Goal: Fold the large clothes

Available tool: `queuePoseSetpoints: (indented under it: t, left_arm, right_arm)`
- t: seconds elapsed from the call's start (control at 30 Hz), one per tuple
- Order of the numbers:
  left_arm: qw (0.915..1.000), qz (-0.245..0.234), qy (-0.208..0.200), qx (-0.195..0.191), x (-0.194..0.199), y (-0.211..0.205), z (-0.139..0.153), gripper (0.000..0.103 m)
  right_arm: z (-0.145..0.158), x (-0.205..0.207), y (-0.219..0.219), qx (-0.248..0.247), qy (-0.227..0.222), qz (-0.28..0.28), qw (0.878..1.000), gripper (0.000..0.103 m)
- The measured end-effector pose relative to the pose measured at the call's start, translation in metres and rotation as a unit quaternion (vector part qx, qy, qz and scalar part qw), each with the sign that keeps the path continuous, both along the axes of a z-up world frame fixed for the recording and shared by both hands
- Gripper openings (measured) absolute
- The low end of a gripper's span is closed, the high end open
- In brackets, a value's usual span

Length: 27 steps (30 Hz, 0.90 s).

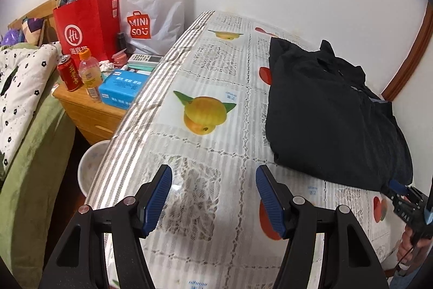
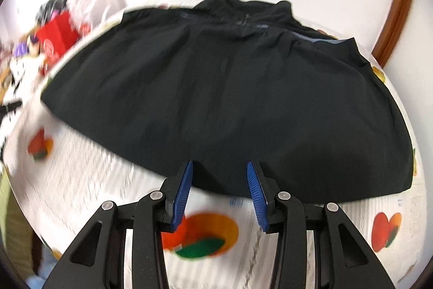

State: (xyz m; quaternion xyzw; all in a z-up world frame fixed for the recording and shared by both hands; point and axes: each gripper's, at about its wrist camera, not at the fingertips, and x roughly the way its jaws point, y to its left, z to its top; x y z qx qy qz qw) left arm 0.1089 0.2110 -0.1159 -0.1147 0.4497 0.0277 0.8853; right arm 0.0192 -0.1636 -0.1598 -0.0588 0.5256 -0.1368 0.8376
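The dark garment (image 1: 333,113) was spread, already partly folded, on the far right part of the table (image 1: 216,153), its near hem just ahead of the right gripper (image 2: 219,190), whose jaws were parted with nothing between them; the left gripper (image 1: 213,199) was likewise seen spread wide and empty over bare tablecloth (image 1: 205,77), well to the left of the cloth. The step in hand was judged to be an approach to the near hem for a further fold. For that to be done well, only the top layers at the hem would need to be pinched, near a corner, and the edge lifted and carried over evenly so that no crease was dragged in. The fabric was seen as thin, matte and limp, gathered near the collar, while the tablecloth was glossy, lace-patterned and printed with fruit, so slipping was thought likely
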Motion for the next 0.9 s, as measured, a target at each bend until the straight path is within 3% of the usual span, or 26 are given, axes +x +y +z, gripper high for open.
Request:
queuePoseSetpoints:
  t: [0.17, 0.33, 0.57, 0.63, 0.9]
  left_arm:
    - [1.0, 0.002, 0.004, 0.0, -0.008, 0.002, -0.003, 0.062]
    - [0.9999, 0.001, 0.01, -0.006, -0.006, 0.004, -0.007, 0.062]
    - [0.9998, 0.004, 0.016, -0.008, 0.003, 0.008, -0.014, 0.062]
    - [0.9997, 0.002, 0.018, -0.017, 0.008, 0.01, -0.017, 0.062]
    - [0.9994, -0.017, 0.012, -0.029, 0.017, 0.01, -0.021, 0.062]
  right_arm:
    - [0.009, -0.004, 0.019, -0.014, -0.005, 0.029, 0.999, 0.042]
    - [0.006, 0.026, 0.063, 0.0, -0.018, 0.096, 0.995, 0.055]
    - [-0.027, 0.068, 0.141, -0.001, 0.009, 0.212, 0.977, 0.057]
    - [-0.036, 0.074, 0.161, -0.021, 0.014, 0.243, 0.97, 0.057]
    - [-0.051, 0.091, 0.197, -0.067, 0.011, 0.295, 0.953, 0.064]
